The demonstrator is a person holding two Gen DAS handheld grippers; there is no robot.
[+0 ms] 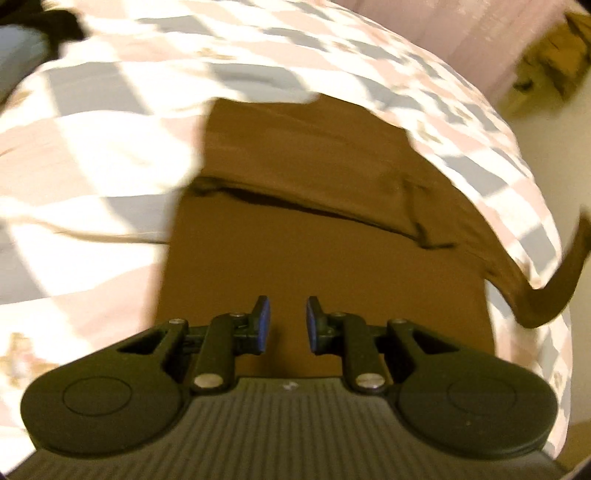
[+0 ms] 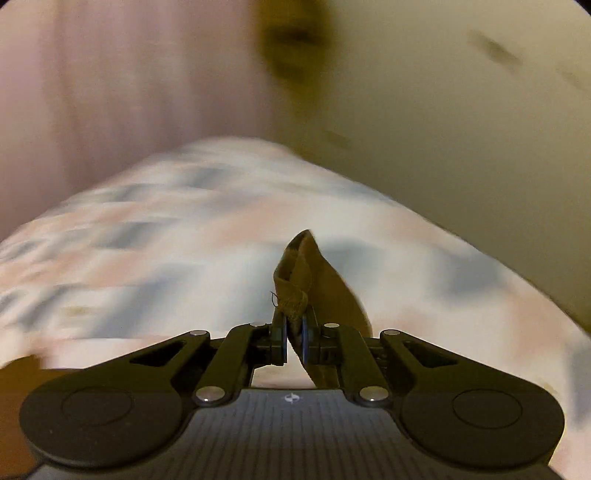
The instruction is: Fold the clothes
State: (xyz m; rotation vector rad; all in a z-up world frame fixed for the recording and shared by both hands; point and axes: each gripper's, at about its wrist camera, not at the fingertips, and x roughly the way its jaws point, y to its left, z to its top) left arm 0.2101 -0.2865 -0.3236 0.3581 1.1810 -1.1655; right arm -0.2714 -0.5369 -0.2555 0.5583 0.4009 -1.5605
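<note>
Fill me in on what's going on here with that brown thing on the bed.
A person with a gripper in each hand is folding a brown garment spread on a checked bedspread. The right gripper is shut on a brown sleeve end, lifted off the bed. The left gripper is over the garment's body, slightly open with nothing between its pads. One fold already lies across the garment.

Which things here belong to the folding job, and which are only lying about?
Part of the job:
- brown garment, spread on the bed
- left hand-held gripper, open, empty
- right hand-held gripper, shut on a garment edge

Just around:
- checked bedcover
- pink curtain
- dark cloth at the far corner
</note>
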